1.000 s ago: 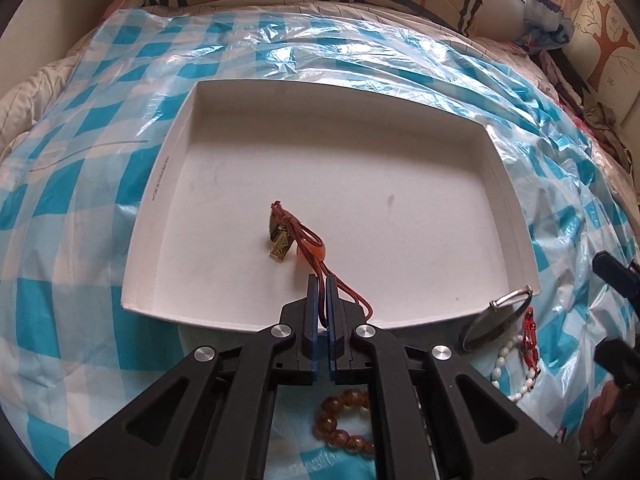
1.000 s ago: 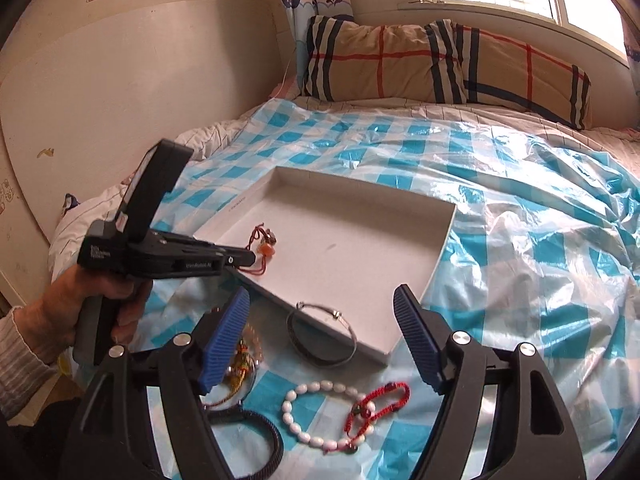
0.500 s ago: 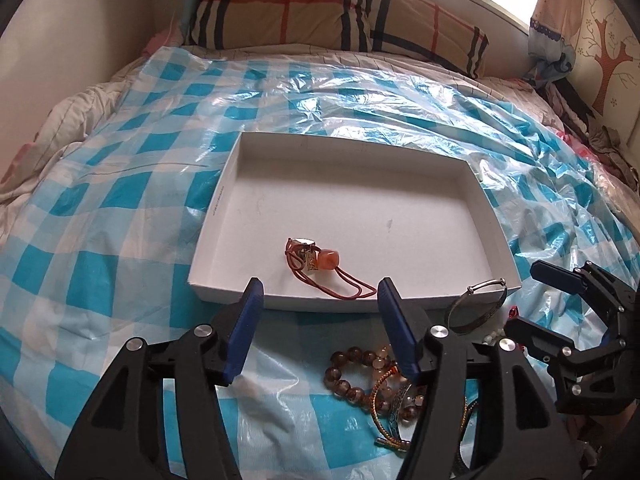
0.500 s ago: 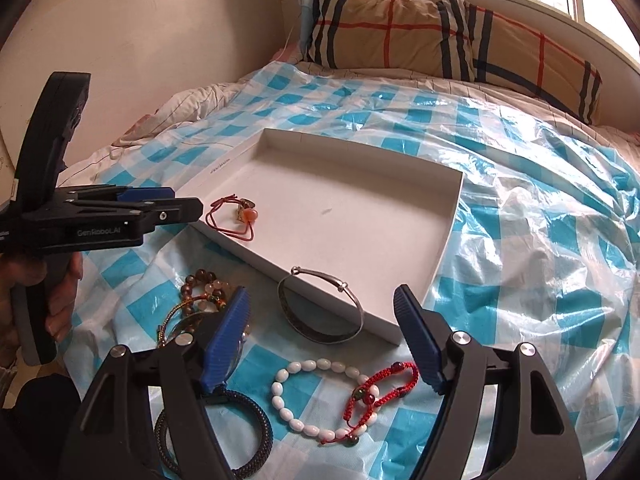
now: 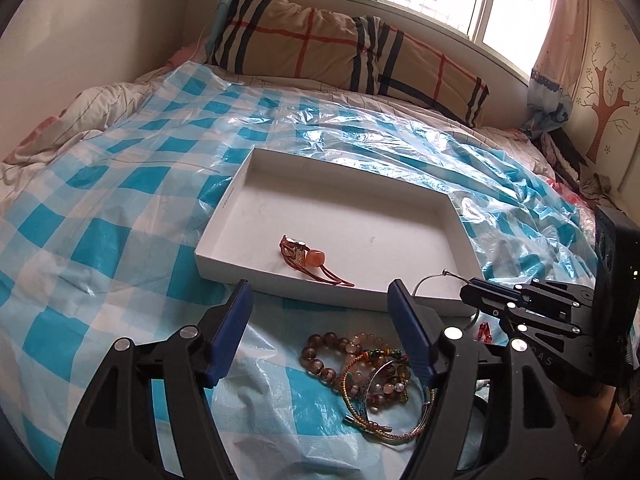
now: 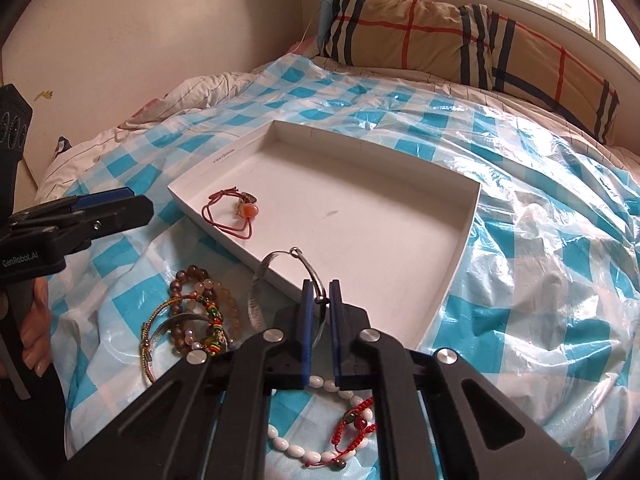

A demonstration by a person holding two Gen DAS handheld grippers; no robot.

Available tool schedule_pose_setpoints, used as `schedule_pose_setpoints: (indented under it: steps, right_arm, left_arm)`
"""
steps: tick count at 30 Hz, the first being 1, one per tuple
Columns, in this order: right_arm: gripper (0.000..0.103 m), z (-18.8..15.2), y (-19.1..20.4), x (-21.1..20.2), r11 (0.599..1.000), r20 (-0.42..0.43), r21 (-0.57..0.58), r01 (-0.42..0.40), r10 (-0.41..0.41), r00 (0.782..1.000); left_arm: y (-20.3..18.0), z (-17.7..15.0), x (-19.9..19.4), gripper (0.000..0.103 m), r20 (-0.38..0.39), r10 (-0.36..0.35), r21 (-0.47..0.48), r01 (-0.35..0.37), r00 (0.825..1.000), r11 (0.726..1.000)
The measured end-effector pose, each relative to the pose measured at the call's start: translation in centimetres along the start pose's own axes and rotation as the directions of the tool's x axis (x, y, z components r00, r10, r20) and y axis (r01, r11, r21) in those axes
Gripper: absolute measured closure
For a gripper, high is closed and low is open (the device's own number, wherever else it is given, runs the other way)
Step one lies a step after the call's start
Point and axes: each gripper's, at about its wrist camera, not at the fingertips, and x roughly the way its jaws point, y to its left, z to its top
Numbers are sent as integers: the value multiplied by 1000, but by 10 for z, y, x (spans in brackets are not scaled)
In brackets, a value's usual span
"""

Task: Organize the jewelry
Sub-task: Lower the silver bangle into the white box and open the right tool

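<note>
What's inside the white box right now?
Inside the white box: only a red cord bracelet with an orange bead, near its front left corner. The right gripper, gripping a silver bangle, hides a little of the near edge.

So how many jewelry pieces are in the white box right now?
1: the red cord bracelet lies in the white box, near its front-left corner. None appears hidden.

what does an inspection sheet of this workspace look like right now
surface: blue-checked plastic sheet spread over a bed
job's things: white tray holds one red cord bracelet; silver bangle at the tray's near edge
clutter: bead bracelet pile, white bead bracelet and red knotted bracelet on the sheet
grippers: right gripper shut on the silver bangle; left gripper opening, nothing between its jaws
cables: nothing seen
surroundings: plaid pillow, window, wall
</note>
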Motion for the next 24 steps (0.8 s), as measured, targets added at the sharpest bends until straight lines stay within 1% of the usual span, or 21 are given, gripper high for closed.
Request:
schedule_pose_setpoints:
  steps: [5,10,11,13,14,18,20,22,24]
  right_arm:
    - [95,17,4,-18,1000,78,4,9,-9,997]
    - [94,35,-2,-11,999,101,32,28,-31,994]
    - [91,37,-7,-8,998,94,53,21,-26,995]
    - [44,37,-15,-10,995,103,96,-3,-7,995]
    - [43,35,-15,-16,995,115,100,-11,0,993]
    - [43,19,-6,-39,995,102,83,-50,41,994]
    - [34,5,-2,-52,995,97,79,-64,56,994]
    - [20,-9,1,-64,992,102,89,-86,77,992]
    - [13,-22,5,-73,993,83,86,-76,69,994]
  left_arm:
    - [0,-3,0,36,-5,-5,-7,5,1000,1000]
    - [0,-6,0,36,-12,-16,-4,16,1000,1000]
    - [-1,-7,-1,36,-14,-19,-1,19,1000,1000]
    - [-2,-9,-1,33,-22,-29,3,29,999,1000]
    - [-2,-10,-1,32,-31,-37,5,37,999,999]
    - [-2,-10,0,28,-57,-60,8,61,997,998]
    - [0,-7,-1,28,-66,-51,19,52,996,998]
    - [5,-3,-3,28,-78,-56,11,57,995,998]
    - [8,0,-6,28,-91,-51,25,53,995,998]
